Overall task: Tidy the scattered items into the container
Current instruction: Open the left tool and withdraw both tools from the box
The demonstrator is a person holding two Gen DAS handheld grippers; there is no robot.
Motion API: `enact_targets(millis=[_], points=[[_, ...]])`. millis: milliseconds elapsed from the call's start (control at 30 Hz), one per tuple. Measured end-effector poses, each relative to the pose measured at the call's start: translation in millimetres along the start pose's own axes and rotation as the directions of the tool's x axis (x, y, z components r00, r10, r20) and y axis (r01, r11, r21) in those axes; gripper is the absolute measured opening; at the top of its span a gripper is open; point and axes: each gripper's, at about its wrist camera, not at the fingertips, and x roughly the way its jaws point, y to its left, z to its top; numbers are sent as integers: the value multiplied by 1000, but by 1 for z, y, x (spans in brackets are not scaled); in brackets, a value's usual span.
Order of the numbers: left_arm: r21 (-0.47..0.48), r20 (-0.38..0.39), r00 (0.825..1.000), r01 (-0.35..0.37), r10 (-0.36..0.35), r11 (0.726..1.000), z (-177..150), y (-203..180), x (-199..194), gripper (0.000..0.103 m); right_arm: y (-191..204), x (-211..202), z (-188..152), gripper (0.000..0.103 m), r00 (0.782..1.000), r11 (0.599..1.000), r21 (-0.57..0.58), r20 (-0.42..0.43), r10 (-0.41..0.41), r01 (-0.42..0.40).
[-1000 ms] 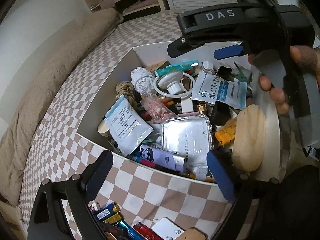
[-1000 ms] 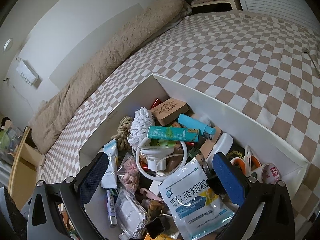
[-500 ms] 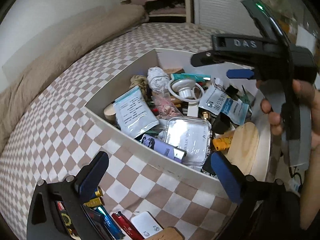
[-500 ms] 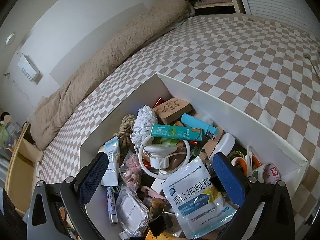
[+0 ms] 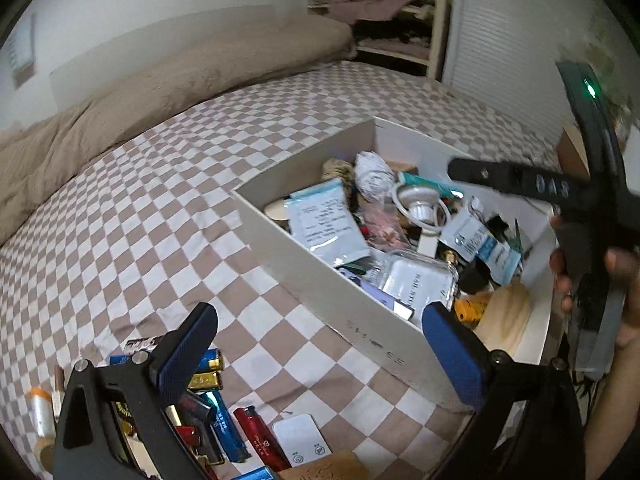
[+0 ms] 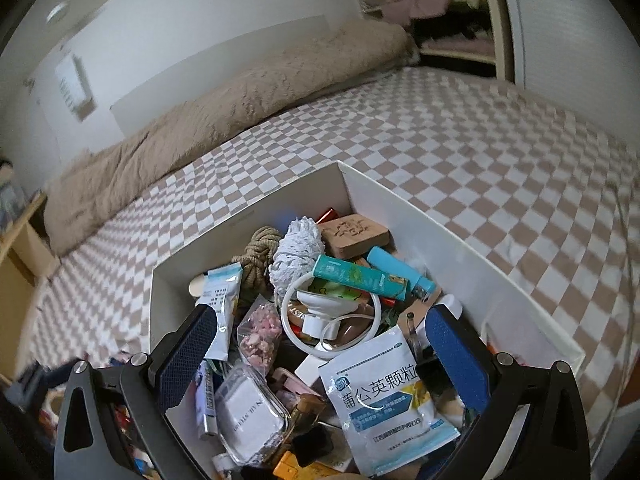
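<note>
Spreading wide with nothing between them, the fingers of the left gripper [image 5: 320, 356] are seen over the checkered bed cover [image 5: 132, 240], just outside the near wall of the white container [image 5: 320, 276]. Nothing is gripped by them. The container sits on the bed at about 1 o'clock from this gripper and is crowded with things: a white-and-blue sachet [image 5: 326, 224], a ball of white yarn [image 5: 374, 176], a coil of rope [image 5: 338, 168], a white ring-shaped holder [image 5: 420, 208], a clear plastic case [image 5: 416, 280] and a wooden disc [image 5: 506, 316] against the near right corner.

Scattered items are still left outside the container, at 6 to 7 o'clock below the left gripper: a red lighter [image 5: 260, 432], a blue lighter [image 5: 226, 428], a gold lighter [image 5: 206, 380], a white card-like case [image 5: 300, 440] and a small spool [image 5: 40, 412] at the far left edge.

The right gripper [image 6: 326, 350] is held over the container's inside, its fingers likewise spread apart and closed on nothing. Between and beyond them, at 12 o'clock, the teal box [image 6: 358, 278], a light-blue lighter [image 6: 400, 268] and an engraved wooden block [image 6: 354, 234] are seen; a large blue-and-white granule packet [image 6: 384, 400] lies at 5 o'clock. In the left view the right gripper is seen at 3 o'clock, held by a hand [image 5: 624, 292]. A beige blanket [image 6: 224, 108] is bunched along the bed's far edge.
</note>
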Motion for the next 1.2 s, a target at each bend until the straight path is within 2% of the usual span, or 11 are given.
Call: enact_targets(millis=[233, 533, 767, 900, 1200], points=[[-22, 52, 998, -36, 37, 999, -1, 14, -25, 103, 18, -5, -2, 103, 1000, 997, -73, 19, 0, 1], [-106, 87, 992, -79, 89, 991, -11, 44, -50, 103, 38, -9, -6, 103, 999, 992, -126, 37, 1, 4], [-180, 115, 984, -114, 136, 977, -29, 69, -71, 103, 58, -13, -9, 103, 998, 985, -168, 51, 45, -36], [-234, 126, 979, -130, 163, 964, -37, 87, -83, 103, 72, -13, -14, 103, 998, 976, -214, 52, 43, -31], [-262, 155, 966, -164, 209, 951, -52, 107, -101, 103, 102, -15, -21, 103, 996, 958, -281, 61, 67, -47]])
